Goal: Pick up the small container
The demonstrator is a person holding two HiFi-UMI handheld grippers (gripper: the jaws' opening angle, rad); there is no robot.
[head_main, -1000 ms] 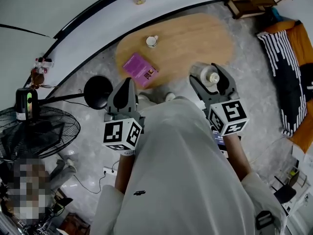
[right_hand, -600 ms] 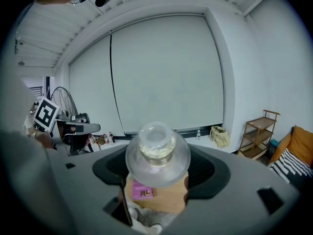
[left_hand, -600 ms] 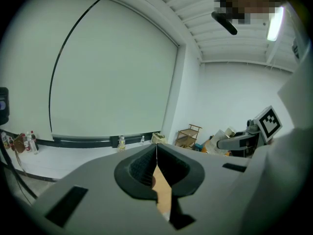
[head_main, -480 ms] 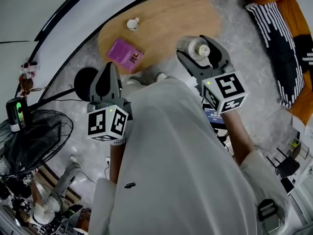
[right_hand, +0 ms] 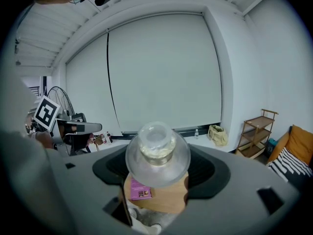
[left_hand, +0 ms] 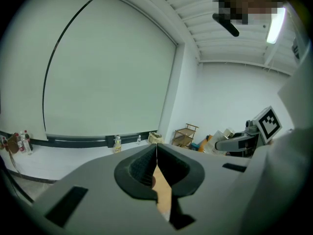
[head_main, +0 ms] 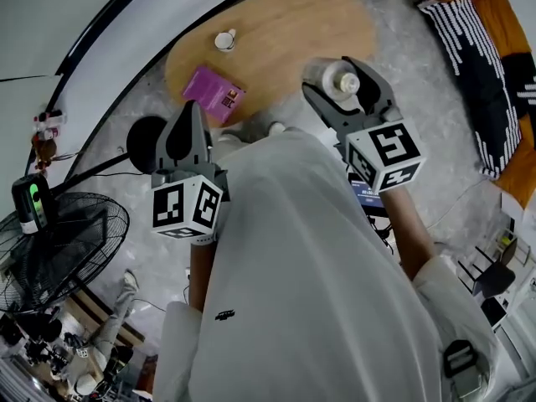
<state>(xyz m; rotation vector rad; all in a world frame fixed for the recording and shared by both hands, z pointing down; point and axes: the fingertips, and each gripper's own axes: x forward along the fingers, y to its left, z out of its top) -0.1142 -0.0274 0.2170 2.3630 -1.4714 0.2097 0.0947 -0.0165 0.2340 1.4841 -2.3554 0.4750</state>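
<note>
- Clamped in the right claw (head_main: pixel 333 78): the small container (head_main: pixel 343 83), a round clear jar with a pale top. Jaws spread wide, one pad against each side of its body.
- Same hold in the right gripper view, with the small container (right_hand: pixel 157 151) filling the gap of the right claw (right_hand: pixel 157 173) and both dark pads up against the glass.
- Held up in the air, clear of the table (head_main: pixel 285 32). Over the table's near edge in the head view, with the wooden top showing underneath the jar in the right gripper view.
- Left claw (head_main: pixel 188 120): jaws pressed together, only a thin seam between the pads at the left claw (left_hand: pixel 156 153), nothing caught in them. Raised beside the person's body, well apart from the jar.
- On the table: a purple book (head_main: pixel 213 93) near the near-left edge, and a white cup (head_main: pixel 224 40) farther back, apart from the book.
- On the pale floor to the left: a black fan (head_main: pixel 59 249) lying low, and a round black base (head_main: pixel 146 141) just beside the table.
- At the upper right: a black-and-white striped cloth (head_main: pixel 469 57) against an orange cushion (head_main: pixel 511 23).
- In the right gripper view, off to the right by the wall: a wooden shelf (right_hand: pixel 257 133).
- Across the lower middle of the head view: the person's white shirt (head_main: pixel 310 291).
</note>
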